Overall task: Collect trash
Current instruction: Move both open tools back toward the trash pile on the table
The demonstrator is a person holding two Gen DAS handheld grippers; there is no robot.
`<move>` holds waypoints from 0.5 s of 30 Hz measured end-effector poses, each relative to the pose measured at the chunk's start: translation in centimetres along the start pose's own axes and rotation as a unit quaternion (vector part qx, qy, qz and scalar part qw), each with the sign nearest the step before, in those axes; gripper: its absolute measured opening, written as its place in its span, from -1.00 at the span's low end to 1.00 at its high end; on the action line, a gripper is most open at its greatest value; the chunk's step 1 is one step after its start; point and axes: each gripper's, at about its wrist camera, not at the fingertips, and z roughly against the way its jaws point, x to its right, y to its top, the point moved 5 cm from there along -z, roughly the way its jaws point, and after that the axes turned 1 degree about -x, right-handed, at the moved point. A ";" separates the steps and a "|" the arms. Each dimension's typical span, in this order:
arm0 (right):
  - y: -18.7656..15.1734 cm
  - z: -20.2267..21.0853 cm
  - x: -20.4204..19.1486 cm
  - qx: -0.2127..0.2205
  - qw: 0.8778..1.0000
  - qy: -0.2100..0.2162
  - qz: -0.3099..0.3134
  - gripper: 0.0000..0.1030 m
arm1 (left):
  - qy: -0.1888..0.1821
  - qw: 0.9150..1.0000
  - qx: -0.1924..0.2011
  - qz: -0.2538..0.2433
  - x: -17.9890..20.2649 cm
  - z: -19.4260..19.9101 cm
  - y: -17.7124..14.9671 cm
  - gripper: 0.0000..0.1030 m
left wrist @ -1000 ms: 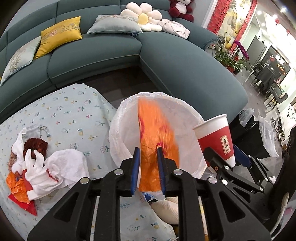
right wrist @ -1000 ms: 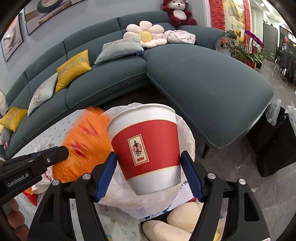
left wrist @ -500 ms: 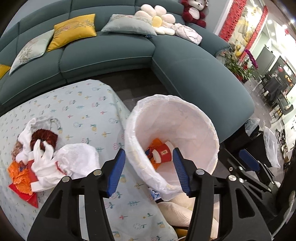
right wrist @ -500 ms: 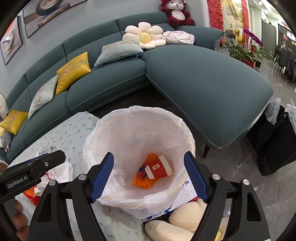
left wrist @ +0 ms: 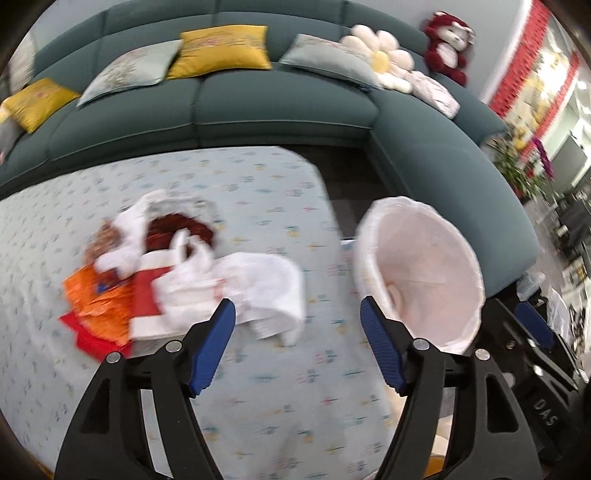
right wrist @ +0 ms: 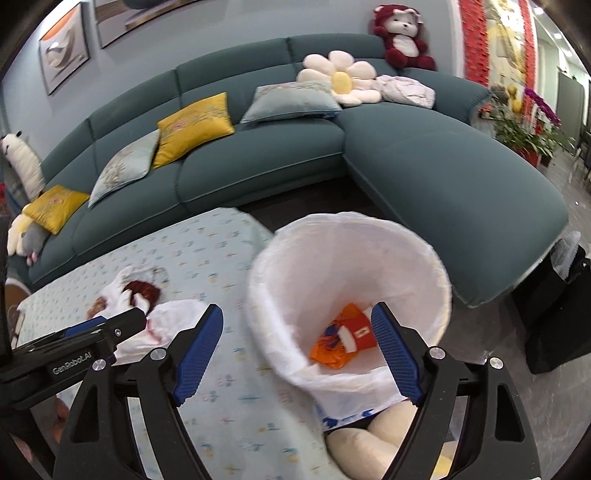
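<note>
Both grippers are carrying nothing: the left gripper [left wrist: 297, 323] and right gripper [right wrist: 295, 330] are opening their jaws, nothing between them. A red paper cup [right wrist: 356, 334] and orange wrapper [right wrist: 327, 352] are lying inside the lined bin [right wrist: 441, 284]. The litter pile [left wrist: 177, 280] is remaining on the patterned tablecloth [left wrist: 258, 188], awaiting collection.

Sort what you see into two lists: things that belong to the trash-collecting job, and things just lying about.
Job:
lined bin
red cup in it
orange wrapper in it
litter pile on the tablecloth

Lying about:
sofa cushions
flower pillow
plush bear
potted plants
</note>
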 end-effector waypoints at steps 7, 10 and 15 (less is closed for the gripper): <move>-1.5 0.2 -4.4 -0.014 0.999 0.020 0.022 0.54 | 0.043 0.997 -0.012 0.065 -7.5 0.8 -2.1 0.35; -2.6 0.0 -6.3 -0.024 0.999 0.029 0.032 0.54 | 0.058 0.994 -0.019 0.095 -10.6 0.9 -3.2 0.36; -4.0 -0.7 -9.2 -0.042 0.997 0.038 0.048 0.54 | 0.072 0.986 -0.031 0.150 -15.6 0.9 -4.9 0.36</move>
